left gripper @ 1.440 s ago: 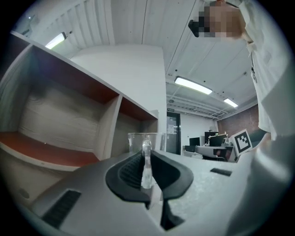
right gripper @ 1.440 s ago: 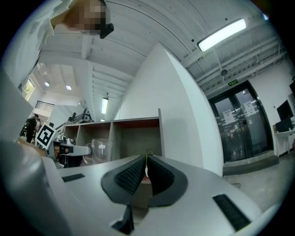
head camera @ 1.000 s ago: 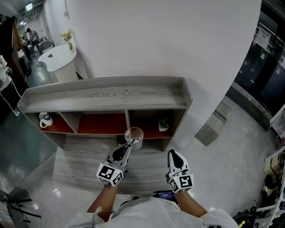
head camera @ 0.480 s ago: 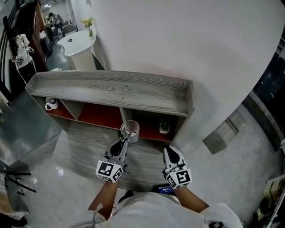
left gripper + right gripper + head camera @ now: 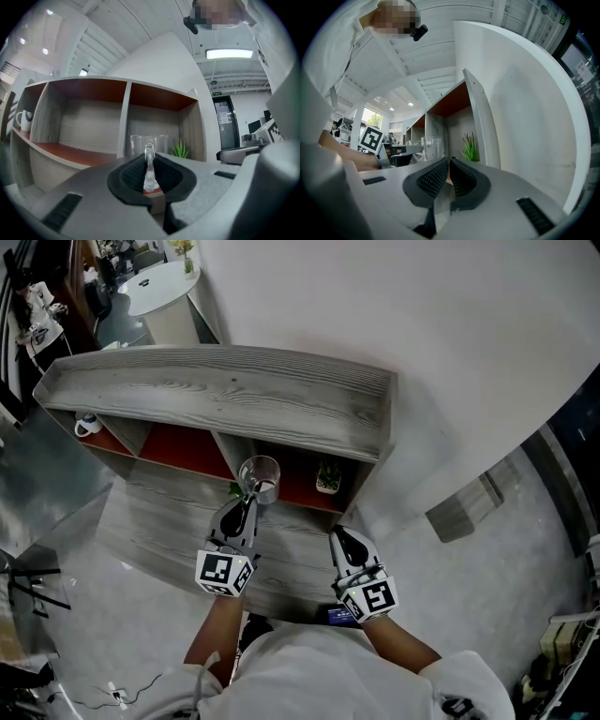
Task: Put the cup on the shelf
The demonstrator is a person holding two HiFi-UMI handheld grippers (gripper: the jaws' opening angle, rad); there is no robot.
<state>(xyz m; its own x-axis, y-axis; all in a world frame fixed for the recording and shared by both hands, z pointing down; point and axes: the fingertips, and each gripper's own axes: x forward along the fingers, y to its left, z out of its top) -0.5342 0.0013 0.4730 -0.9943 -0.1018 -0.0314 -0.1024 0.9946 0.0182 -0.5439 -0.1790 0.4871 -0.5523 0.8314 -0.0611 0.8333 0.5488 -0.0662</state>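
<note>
A clear glass cup (image 5: 260, 479) with a handle hangs in front of the grey wooden shelf (image 5: 234, 399), level with the divider between the middle and right red-backed compartments. My left gripper (image 5: 246, 504) is shut on the cup's handle. In the left gripper view the handle stands upright between the pads (image 5: 133, 174), with the cup (image 5: 149, 142) just beyond my left gripper (image 5: 149, 164). My right gripper (image 5: 339, 538) hovers to the right, shut and holding nothing. The right gripper view shows the right gripper (image 5: 447, 171) closed, with the cup (image 5: 430, 146) off to its left.
A small green plant (image 5: 328, 476) in a white pot sits in the right compartment. A white mug (image 5: 86, 426) stands in the far left compartment. A lower grey ledge (image 5: 159, 535) juts out below the openings. A round white table (image 5: 164, 282) stands behind, a white wall at right.
Both grippers and the cup have moved forward toward the shelf; the cup now overlaps the compartment openings instead of hanging over the lower ledge. The grip is unchanged.
</note>
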